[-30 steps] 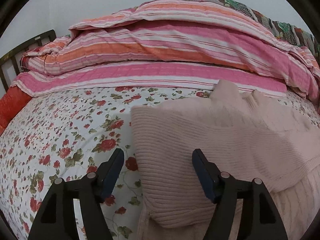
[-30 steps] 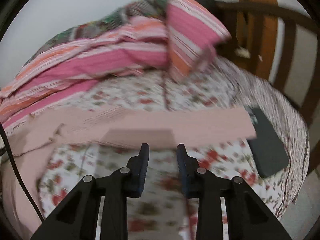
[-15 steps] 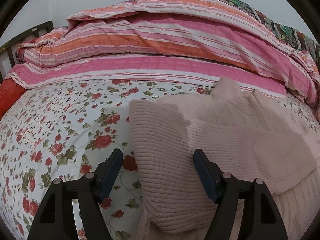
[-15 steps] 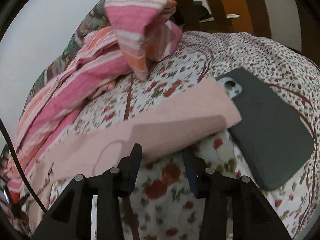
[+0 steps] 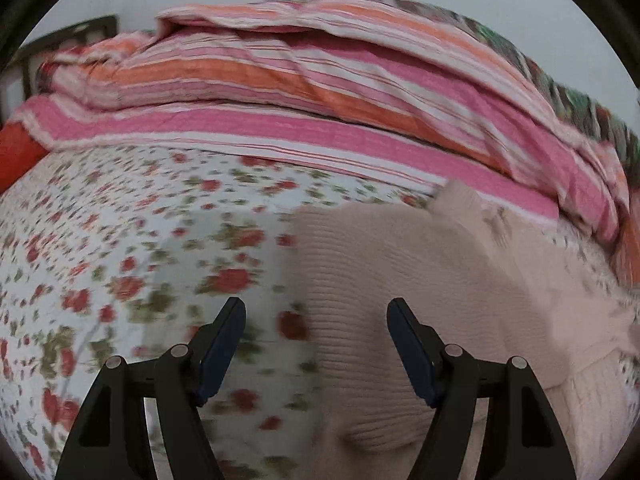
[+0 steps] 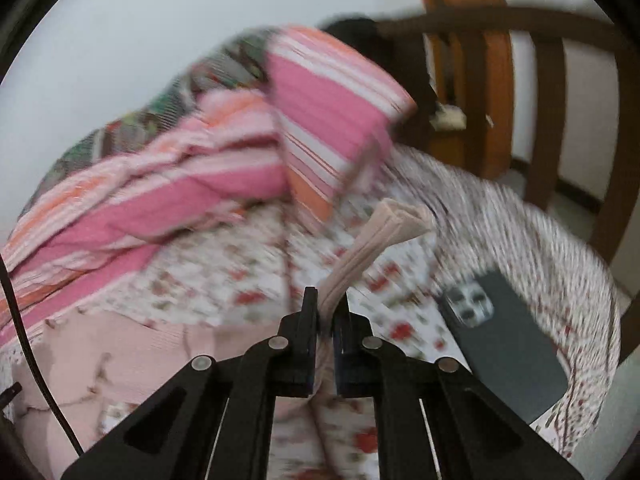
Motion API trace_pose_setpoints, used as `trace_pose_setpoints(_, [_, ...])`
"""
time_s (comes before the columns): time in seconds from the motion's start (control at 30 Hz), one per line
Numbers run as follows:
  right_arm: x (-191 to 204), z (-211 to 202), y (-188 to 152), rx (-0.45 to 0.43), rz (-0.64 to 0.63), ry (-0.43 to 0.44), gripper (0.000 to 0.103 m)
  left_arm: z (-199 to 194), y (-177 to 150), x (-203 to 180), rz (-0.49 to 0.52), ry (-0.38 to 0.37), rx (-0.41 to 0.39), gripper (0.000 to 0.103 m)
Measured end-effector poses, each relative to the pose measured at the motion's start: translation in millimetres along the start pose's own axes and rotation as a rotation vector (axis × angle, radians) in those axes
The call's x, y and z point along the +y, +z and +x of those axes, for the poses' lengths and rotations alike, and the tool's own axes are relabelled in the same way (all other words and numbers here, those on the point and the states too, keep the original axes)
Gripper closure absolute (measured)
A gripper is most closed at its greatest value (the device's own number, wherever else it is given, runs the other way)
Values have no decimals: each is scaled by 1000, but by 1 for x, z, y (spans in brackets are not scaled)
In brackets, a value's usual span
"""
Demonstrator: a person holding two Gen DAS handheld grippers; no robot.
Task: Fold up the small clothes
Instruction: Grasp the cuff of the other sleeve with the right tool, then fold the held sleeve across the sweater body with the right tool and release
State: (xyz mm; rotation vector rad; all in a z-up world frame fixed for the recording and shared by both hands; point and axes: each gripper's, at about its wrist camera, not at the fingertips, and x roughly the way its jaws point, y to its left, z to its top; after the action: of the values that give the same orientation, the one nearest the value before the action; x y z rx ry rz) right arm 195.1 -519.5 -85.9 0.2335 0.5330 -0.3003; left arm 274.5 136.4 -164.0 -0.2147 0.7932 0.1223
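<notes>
A pale pink ribbed knit sweater (image 5: 420, 276) lies on the floral bedsheet (image 5: 120, 248). My left gripper (image 5: 316, 312) hovers open over its left edge, one finger above the sheet, the other above the knit, touching nothing. In the right wrist view my right gripper (image 6: 327, 300) is shut on the end of the sweater's sleeve (image 6: 380, 236), which sticks up bunched between the pads and is lifted off the bed. The sweater's body (image 6: 120, 352) shows at lower left there.
A striped pink and orange quilt (image 5: 320, 92) is heaped along the back of the bed. A dark phone (image 6: 508, 344) lies on the sheet at the right, close to the bed's edge. A wooden footboard (image 6: 496, 92) rises behind it. A black cable (image 6: 24, 328) hangs at left.
My right gripper has closed on the sleeve end and lifted it off the bed. The left gripper has drifted sideways, still open over the sweater's edge.
</notes>
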Motion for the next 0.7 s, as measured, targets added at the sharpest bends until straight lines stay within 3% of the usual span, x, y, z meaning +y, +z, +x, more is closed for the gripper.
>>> trace_pose_setpoints(0.13, [63,-26,16,-48,-77,49,96,-13,5,40,-109,-19,-18,30])
trace_pose_setpoints(0.37, [221,-51,11,-62,-222,204,97,-40,6,100,-253,-37,-68,27])
trace_pose_setpoints(0.53, [340,-57,-22,-20,-316,372,97,-46,6,124,-274,-19,-88,27])
trace_pose_setpoints(0.67, [435,-58,-80,53,-462,490,96,-46,4,144,-314,-24,-81,27])
trace_pose_setpoints(0.7, [453,-56,-98,83,-509,537,90,-47,3,146,-323,-25,-78,27])
